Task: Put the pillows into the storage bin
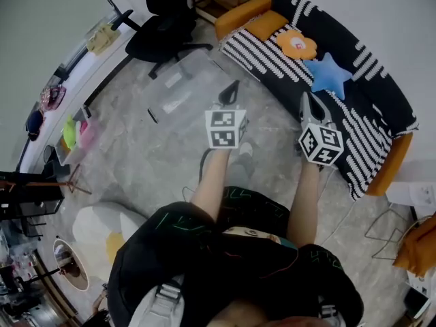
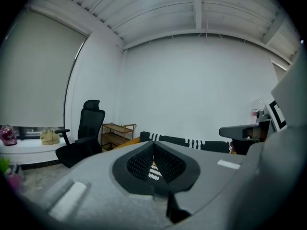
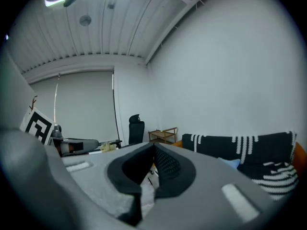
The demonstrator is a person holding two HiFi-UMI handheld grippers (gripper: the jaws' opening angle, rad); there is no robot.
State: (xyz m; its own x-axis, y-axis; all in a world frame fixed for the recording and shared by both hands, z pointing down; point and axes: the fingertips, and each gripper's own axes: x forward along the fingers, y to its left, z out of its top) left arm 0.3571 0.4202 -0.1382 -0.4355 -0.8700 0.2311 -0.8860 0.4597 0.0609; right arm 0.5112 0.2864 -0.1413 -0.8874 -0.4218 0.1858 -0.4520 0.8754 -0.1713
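Striped sofa (image 1: 267, 58); black office chair (image 1: 161, 30)

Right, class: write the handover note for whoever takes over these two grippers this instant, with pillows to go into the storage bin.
Left gripper: shut, empty.
Right gripper: shut, empty. Both are held out towards the sofa.
Pillows: the blue star pillow, orange flower pillow and orange cushion all lie on the sofa.
Storage bin: clear, on the floor beside the sofa; no pillow shows in it.
Done: nothing binned yet.
Left: open the jaws, grasp each pillow in turn and carry it to the bin.
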